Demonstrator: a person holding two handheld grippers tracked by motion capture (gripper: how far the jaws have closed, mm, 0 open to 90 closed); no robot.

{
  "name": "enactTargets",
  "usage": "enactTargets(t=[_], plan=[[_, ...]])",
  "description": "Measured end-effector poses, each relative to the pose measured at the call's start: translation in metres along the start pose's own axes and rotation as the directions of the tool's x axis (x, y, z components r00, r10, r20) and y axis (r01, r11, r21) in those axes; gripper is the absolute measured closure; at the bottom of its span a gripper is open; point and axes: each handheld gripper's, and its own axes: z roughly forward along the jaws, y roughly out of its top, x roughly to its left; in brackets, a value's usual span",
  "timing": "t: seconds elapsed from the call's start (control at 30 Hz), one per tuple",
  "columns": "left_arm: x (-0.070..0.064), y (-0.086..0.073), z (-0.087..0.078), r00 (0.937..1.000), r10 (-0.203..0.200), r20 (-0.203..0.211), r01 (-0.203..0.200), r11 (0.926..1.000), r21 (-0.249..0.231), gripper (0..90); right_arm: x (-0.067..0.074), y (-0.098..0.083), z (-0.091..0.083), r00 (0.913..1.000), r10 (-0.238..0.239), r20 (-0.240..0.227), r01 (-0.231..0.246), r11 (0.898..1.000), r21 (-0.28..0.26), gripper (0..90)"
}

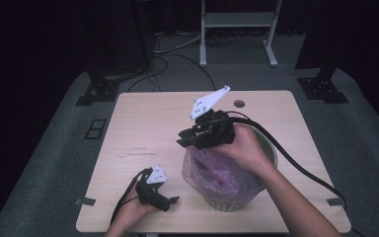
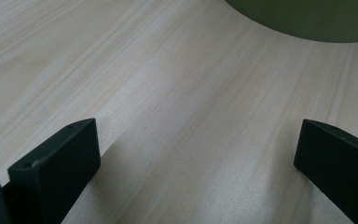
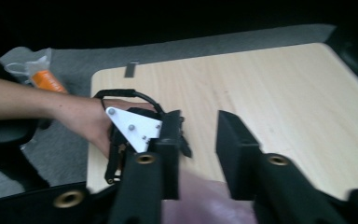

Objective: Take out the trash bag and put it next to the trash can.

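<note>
On the pale wooden worktop (image 1: 138, 133), the left tongs (image 1: 170, 200) rest at 7 o'clock with jaws wide apart, empty. The right tongs (image 1: 186, 139) hover above the bin's pink bag (image 1: 217, 170), jaws apart, gripping nothing. The bin (image 1: 227, 202) stands at 5 o'clock.

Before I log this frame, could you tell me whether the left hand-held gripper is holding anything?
No, the left hand-held gripper has its jaws wide apart over bare table.
</note>
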Motion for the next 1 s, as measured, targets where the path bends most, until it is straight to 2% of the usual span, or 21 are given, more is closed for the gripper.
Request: enactTargets(t=[0.07, 0.2, 0.27, 0.37, 0.43, 0.6, 0.83, 1.0], plan=[[0.002, 0.002, -0.001, 0.9998, -0.018, 0.000, 0.018, 0.9998, 0.010, 0.0, 0.001, 0.000, -0.012, 0.9996, 0.005, 0.027, -0.004, 1.000, -0.014, 59.3], [0.005, 0.007, -0.012, 0.9988, -0.049, 0.007, 0.049, 0.9978, -0.045, 0.0, 0.000, -0.004, -0.037, 0.9976, 0.018, 0.067, -0.013, 0.997, -0.070, 52.6], [0.006, 0.010, -0.019, 0.9981, -0.060, 0.012, 0.061, 0.9962, -0.062, 0.0, -0.003, -0.008, -0.049, 0.9959, 0.028, 0.086, -0.022, 0.997, -0.069, 48.8], [0.008, 0.015, -0.029, 0.9971, -0.069, 0.032, 0.072, 0.9931, -0.093, 0.2, -0.005, -0.018, -0.065, 0.9938, 0.047, 0.101, -0.038, 0.995, -0.089, 48.1], [0.008, 0.019, -0.035, 0.9965, -0.068, 0.048, 0.072, 0.9924, -0.100, 1.8, -0.006, -0.025, -0.072, 0.9913, 0.046, 0.123, -0.035, 0.996, -0.085, 48.0], [0.009, 0.034, -0.054, 0.9945, -0.068, 0.080, 0.078, 0.9882, -0.132, 1.8, -0.010, -0.047, -0.089, 0.9860, 0.084, 0.144, -0.070, 0.993, -0.099, 48.0], [0.007, 0.061, -0.090, 0.9897, -0.053, 0.133, 0.083, 0.9702, -0.228, 4.5, -0.015, -0.082, -0.114, 0.9746, 0.145, 0.171, -0.123, 0.984, -0.132, 45.9], [0.001, 0.084, -0.110, 0.9875, -0.022, 0.156, 0.062, 0.9641, -0.258, 7.5, -0.018, -0.105, -0.129, 0.9641, 0.177, 0.198, -0.149, 0.978, -0.146, 39.2]])
